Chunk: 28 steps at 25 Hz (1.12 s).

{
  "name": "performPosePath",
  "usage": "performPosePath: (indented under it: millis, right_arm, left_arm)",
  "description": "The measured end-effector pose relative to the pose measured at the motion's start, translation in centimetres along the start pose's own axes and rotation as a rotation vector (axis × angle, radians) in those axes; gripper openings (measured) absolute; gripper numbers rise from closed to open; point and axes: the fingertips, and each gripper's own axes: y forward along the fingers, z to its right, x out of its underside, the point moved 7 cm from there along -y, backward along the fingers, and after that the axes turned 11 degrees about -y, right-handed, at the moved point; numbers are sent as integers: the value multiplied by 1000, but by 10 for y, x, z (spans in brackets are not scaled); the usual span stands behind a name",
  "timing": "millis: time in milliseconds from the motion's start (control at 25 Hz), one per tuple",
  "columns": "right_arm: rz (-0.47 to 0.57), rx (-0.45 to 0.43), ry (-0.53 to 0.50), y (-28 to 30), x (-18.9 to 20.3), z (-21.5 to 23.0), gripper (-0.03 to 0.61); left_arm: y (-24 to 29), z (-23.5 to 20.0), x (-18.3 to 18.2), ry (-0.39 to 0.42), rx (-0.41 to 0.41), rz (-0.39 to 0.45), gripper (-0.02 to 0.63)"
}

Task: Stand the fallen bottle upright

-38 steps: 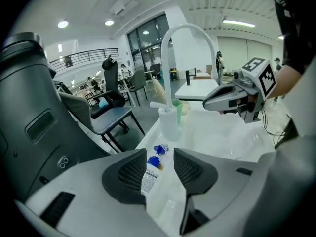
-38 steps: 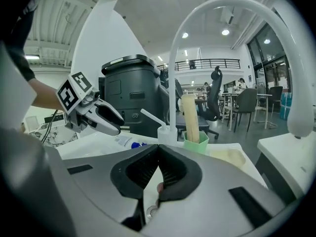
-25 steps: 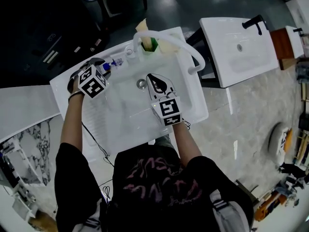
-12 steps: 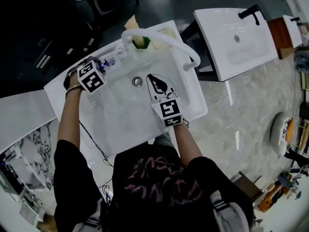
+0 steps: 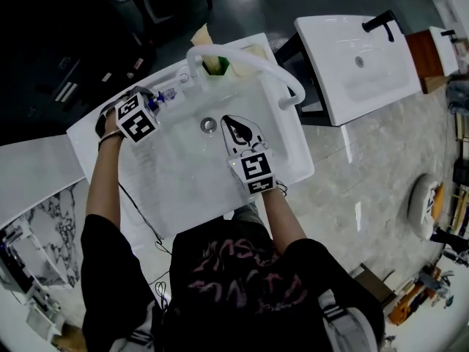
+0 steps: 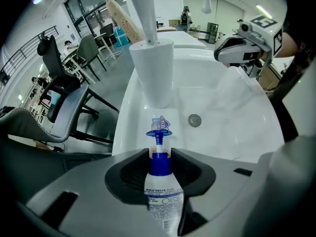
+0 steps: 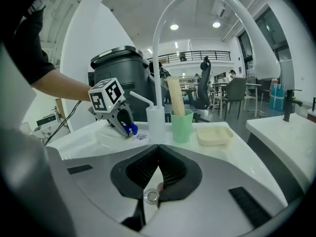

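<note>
A small white bottle (image 6: 160,181) with a blue pump top lies on the sink's back-left rim (image 5: 95,134), its nozzle pointing away from me. My left gripper (image 6: 160,154) points steeply down over it. Its jaws are closing, and the pads sit against the blue collar on both sides. In the right gripper view the left gripper (image 7: 126,127) shows at the left with the bottle's blue top (image 7: 131,129) at its tips. My right gripper (image 7: 158,147) hovers over the basin, shut and empty. In the head view the right gripper (image 5: 229,121) is beside the drain (image 5: 209,125).
A white pump dispenser (image 6: 153,73) stands just beyond the bottle. A green cup (image 7: 181,125) and a cream soap dish (image 7: 215,135) line the back rim. An arched white faucet (image 5: 249,57) spans the basin. A second white sink (image 5: 352,72) stands to the right.
The left gripper has stayed over the bottle on the back-left rim, turning only slightly. The right gripper has kept its place above the basin.
</note>
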Motion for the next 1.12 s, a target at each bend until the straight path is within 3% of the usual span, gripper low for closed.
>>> performPosePath:
  millis: [560, 920, 1120]
  right_arm:
    - [18, -54, -41, 2, -13, -14, 14]
    - [15, -111, -84, 13, -19, -34, 14]
    - [11, -127, -103, 19, -24, -42, 14]
  left_arm:
    - [-71, -9, 14, -127, -40, 248, 133]
    - [-114, -22, 66, -263, -84, 485, 130]
    - [-129, -24, 96, -290, -108, 561, 130]
